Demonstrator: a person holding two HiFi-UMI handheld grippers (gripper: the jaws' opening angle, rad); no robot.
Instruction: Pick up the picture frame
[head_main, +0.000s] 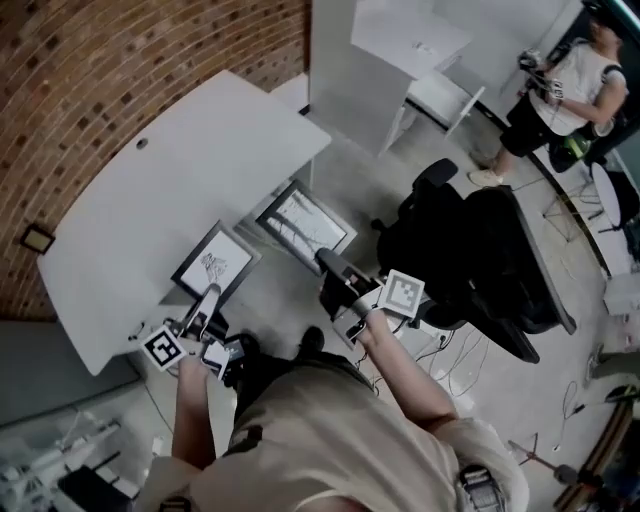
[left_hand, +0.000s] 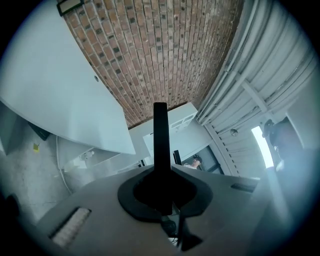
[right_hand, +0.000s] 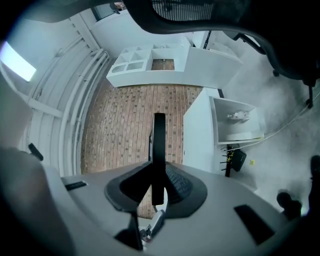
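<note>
Left gripper (head_main: 207, 300): jaws almost fully closed, pinching the near edge of the small picture frame (head_main: 213, 262); in the left gripper view the frame shows edge-on as a thin dark strip between them
Right gripper (head_main: 325, 258): jaws closed to a narrow gap on the near corner of the large picture frame (head_main: 303, 222), again a thin dark strip in the right gripper view
Frames and the table (head_main: 150, 200): both frames sit face up and tilted, just off the table's near edge; the small one overlaps that edge in the head view, the large one lies between the table and the office chair (head_main: 470, 250)
Progress: both frames look lifted and carried, so the pick-up seems done, though I cannot tell whether either one rests partly on the table's edge
Risk, slipping: each frame is held by a thin bite at one edge, so its weight hangs out past the jaws; a quick turn of the wrist could make it pivot or slide out
Risk, drop: only floor (head_main: 350, 170) lies under them beside the table, so a glass front would likely crack
Risk, knocks: the small frame could catch the table's edge, the large one the chair
Risk, footing: cables (head_main: 455, 365) trail on the floor beyond the chair
</note>
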